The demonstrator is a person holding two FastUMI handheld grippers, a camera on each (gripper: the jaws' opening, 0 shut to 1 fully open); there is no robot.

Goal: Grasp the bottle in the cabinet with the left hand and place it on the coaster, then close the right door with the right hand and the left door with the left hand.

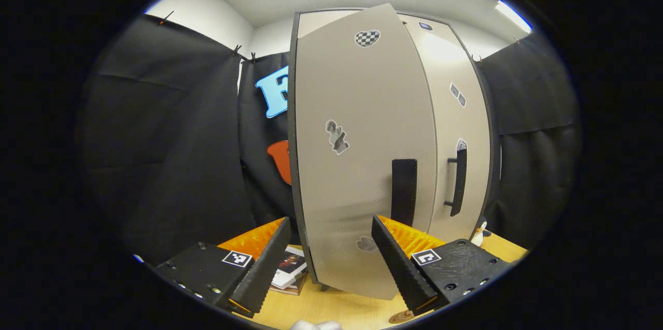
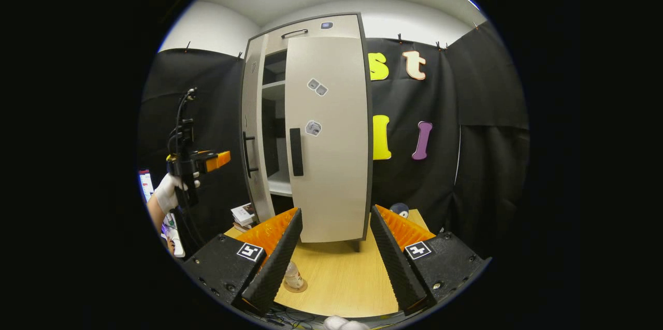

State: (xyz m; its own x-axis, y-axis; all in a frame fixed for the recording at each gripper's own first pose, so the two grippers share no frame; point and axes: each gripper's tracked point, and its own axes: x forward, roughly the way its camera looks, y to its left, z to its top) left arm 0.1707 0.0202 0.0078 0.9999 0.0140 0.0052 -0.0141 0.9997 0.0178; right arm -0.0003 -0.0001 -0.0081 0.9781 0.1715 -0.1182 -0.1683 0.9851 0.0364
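With the bottle [image 2: 293,275] already standing on the coaster [image 2: 296,286] on the wooden table [image 2: 342,273], what's left for me is doors. My left gripper [image 1: 326,262] has its fingers spread wide, nothing between them, pointing at the left door [image 1: 357,164], which is swung partway out. My right gripper [image 2: 331,262] is also wide open and empty, hanging back from the cabinet [image 2: 311,128], facing the right door [image 2: 329,138], which looks nearly shut. From there I see the gloved hand [image 2: 168,191] holding the left gripper off to the cabinet's left.

Door panel looks stiff, flat, smooth, probably light on hinges. No need to grip; I'd push with a finger on the flat face near the free edge by the black handle [image 1: 404,190], gently, so the cabinet doesn't shift. Bottle looks small, clear plastic, tippable, so keep clear.
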